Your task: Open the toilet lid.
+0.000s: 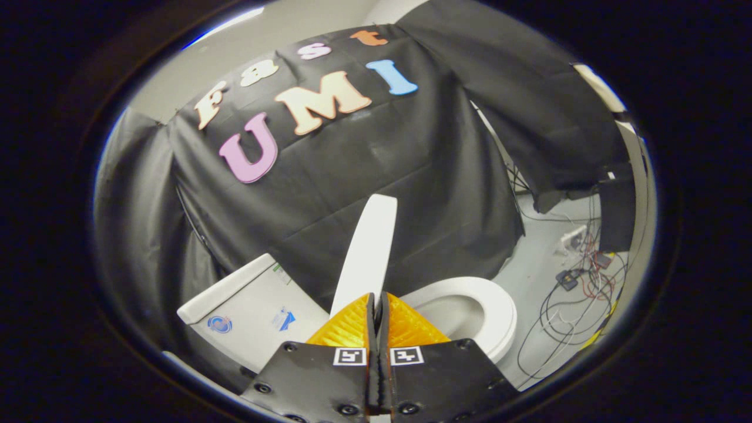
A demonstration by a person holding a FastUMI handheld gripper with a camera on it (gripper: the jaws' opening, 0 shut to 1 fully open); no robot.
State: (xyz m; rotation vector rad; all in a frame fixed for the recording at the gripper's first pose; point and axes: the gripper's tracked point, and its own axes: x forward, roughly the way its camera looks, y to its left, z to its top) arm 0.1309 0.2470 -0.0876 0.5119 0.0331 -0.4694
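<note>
Two fingers of the gripper (379,305) sit pressed together with barely a slit between them, and the lower edge of the toilet lid (369,252) runs right down into that slit, so I judge they are pinching the lid's rim, though the contact itself is hidden behind the fingertips. That lid stands raised and edge-on, rising from between the fingers up against the black cloth wall. To one side of it lies the tank (249,305) with its flat top; to the other, the seat (470,305) rests down around the open bowl. Further off, cables (578,294) sprawl on the pale floor (531,276).

From how things stand, the lid is most of the way open. To finish well, I would keep a steady pinch and follow the hinge's arc toward the tank rather than pushing straight, then ease off only once the lid leans back by its own weight. Letting go too soon risks it dropping back onto the seat; forcing it could knock it hard against the tank
</note>
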